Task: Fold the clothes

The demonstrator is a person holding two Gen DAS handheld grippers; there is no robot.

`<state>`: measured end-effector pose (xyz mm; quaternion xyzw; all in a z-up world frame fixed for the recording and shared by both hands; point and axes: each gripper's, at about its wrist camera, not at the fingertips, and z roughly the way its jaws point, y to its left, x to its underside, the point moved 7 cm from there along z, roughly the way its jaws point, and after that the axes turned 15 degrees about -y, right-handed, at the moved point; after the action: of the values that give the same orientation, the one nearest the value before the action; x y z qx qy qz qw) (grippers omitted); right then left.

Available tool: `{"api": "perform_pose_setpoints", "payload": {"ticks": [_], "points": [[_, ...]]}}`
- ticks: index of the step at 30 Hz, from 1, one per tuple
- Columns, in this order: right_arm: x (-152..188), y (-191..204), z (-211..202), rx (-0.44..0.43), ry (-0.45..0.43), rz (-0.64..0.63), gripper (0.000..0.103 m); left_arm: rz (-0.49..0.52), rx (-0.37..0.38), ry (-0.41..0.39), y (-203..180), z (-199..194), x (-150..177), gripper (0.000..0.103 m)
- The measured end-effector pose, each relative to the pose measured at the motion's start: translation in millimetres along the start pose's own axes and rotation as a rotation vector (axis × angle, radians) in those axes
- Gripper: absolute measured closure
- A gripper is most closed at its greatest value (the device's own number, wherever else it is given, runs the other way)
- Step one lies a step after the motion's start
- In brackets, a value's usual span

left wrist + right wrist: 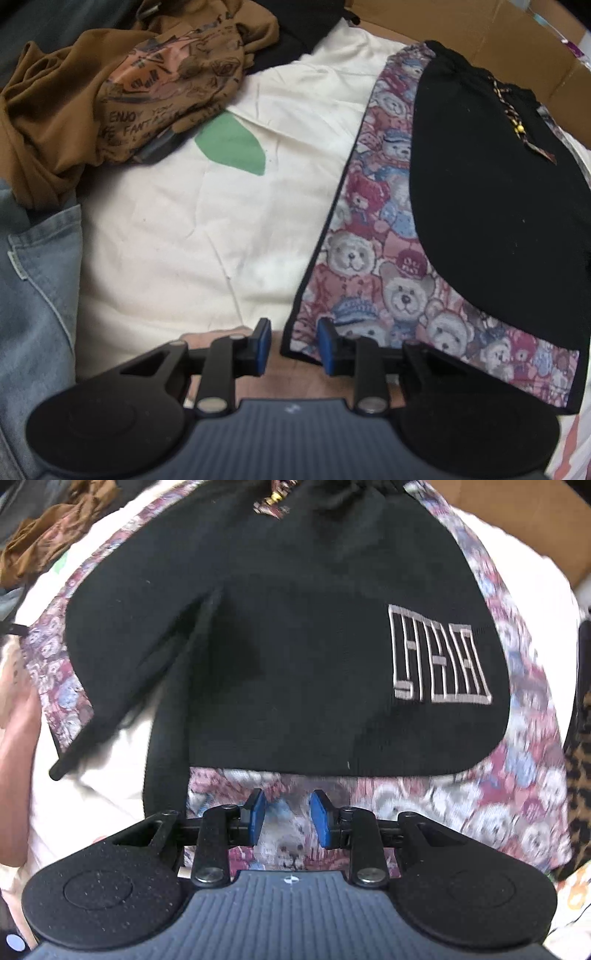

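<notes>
Pointing steeply down, the left gripper (290, 345) hangs over the near corner of a teddy-bear print garment (373, 266), its blue pads (261, 345) set a little apart with nothing gripped between them; the black-piped hem corner lies just beyond the gap. The bear fabric spreads across a cream cloth (177, 229) that bears a green leaf shape (232, 146). A black knit garment (495, 206) lies flat on top of the bear print, covering most of it and leaving a patterned border along the left and near edges. A patterned drawstring with a yellow bead (520, 128) trails over its far end.

To the far left sits a crumpled brown garment with a scribbled peach print (122, 99), and light blue denim (37, 280) fills the left edge. Brown cardboard (480, 26) stands behind the pile.

From the right wrist view, the right gripper (286, 821) is likewise partly open and holds nothing, poised above the bear print's near border (406, 805), which is blurred here. The black knit garment (295, 646) shows a grey outlined block logo (439, 657), and one black sleeve (162, 768) hangs toward the gripper's left finger. Leopard-print fabric (581, 760) shows at the right edge.
</notes>
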<state>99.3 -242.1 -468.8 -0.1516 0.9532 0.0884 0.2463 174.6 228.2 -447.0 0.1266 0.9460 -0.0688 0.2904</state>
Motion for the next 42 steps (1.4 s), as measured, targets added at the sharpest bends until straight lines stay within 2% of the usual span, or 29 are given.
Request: {"api": "perform_pose_setpoints", "payload": {"ticks": [9, 18, 23, 28, 42], "points": [[-39, 5, -15, -0.009, -0.047, -0.072, 0.069, -0.030, 0.000, -0.002, 2, 12, 4, 0.073], [-66, 13, -17, -0.051, -0.091, -0.076, 0.069, -0.117, 0.078, -0.033, 13, 9, 11, 0.074], [-77, 27, -14, -0.080, -0.090, -0.117, 0.069, -0.145, 0.110, -0.060, 15, 4, 12, 0.086], [-91, 47, -13, -0.142, -0.105, -0.122, 0.069, -0.175, 0.142, -0.073, 15, -8, 9, 0.089], [-112, 85, -4, -0.225, -0.146, -0.125, 0.069, -0.261, 0.176, -0.102, -5, -42, -24, 0.093]]}}
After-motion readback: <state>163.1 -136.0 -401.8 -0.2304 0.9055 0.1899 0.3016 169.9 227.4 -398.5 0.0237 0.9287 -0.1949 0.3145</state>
